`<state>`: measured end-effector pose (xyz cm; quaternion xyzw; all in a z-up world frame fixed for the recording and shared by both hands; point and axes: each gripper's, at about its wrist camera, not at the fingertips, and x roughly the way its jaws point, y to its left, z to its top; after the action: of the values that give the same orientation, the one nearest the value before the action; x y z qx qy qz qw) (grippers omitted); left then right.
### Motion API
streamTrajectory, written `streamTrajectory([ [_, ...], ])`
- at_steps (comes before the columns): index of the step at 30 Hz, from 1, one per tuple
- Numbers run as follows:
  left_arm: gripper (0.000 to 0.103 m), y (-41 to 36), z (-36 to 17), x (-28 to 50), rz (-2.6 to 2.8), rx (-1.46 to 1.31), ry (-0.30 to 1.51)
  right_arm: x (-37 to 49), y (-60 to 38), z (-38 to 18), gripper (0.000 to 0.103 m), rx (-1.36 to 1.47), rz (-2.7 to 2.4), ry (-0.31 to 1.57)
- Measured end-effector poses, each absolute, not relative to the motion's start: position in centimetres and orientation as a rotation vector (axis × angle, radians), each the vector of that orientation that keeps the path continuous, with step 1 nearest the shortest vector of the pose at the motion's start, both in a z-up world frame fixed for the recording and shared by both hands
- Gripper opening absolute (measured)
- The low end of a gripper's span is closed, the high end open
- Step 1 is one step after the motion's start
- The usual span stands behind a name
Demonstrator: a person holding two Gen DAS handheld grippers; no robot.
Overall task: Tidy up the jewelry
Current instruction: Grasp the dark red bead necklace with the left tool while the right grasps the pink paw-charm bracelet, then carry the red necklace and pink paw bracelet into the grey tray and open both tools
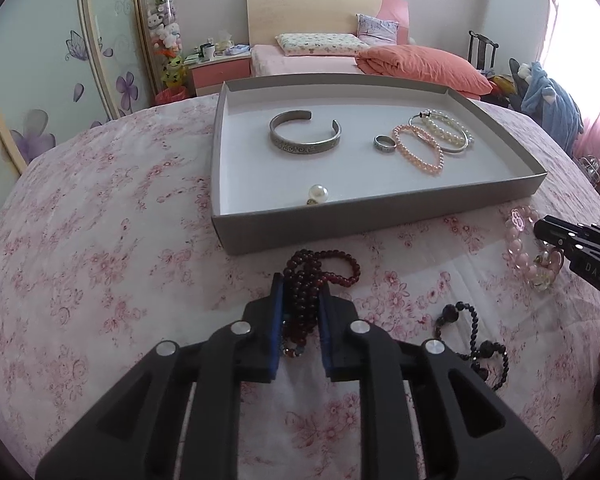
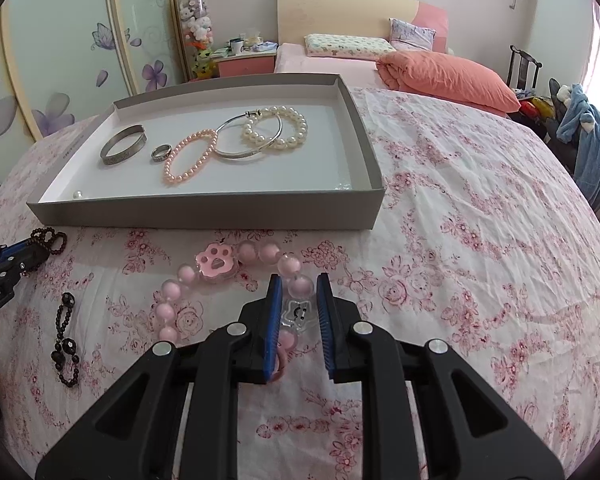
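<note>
A dark red beaded bracelet (image 1: 316, 280) lay bunched on the pink floral cloth (image 1: 100, 240) just in front of the shallow grey cardboard tray (image 1: 340, 228), pinched between the blue pads of the left gripper (image 1: 300, 304). To its right, the right gripper (image 2: 298, 296) was clamped on a pale pink bead bracelet with a paw charm (image 2: 216, 264). A black beaded bracelet (image 1: 472, 340) lay between them. The tray held a silver cuff (image 1: 304, 134), a ring (image 1: 381, 143) and pearl bracelets (image 1: 448, 130).
</note>
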<state>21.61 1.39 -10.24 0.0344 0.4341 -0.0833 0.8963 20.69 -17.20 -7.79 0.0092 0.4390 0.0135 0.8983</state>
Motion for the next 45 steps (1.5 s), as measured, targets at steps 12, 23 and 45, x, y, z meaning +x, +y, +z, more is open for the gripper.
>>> streamTrajectory([
  [12,0.032,0.6,-10.3,20.8,-0.182,0.1,0.899,19.8,-17.5,-7.8,0.027,0.037,0.034,0.921],
  [23,0.019,0.3,-10.2,20.7,-0.178,0.106,0.897,19.9,-17.6,-7.8,0.015,0.047,0.055,0.908],
  [45,0.014,0.7,-10.2,20.7,-0.168,0.082,0.892,18.8,-17.8,-7.3,0.015,0.112,0.064,0.862],
])
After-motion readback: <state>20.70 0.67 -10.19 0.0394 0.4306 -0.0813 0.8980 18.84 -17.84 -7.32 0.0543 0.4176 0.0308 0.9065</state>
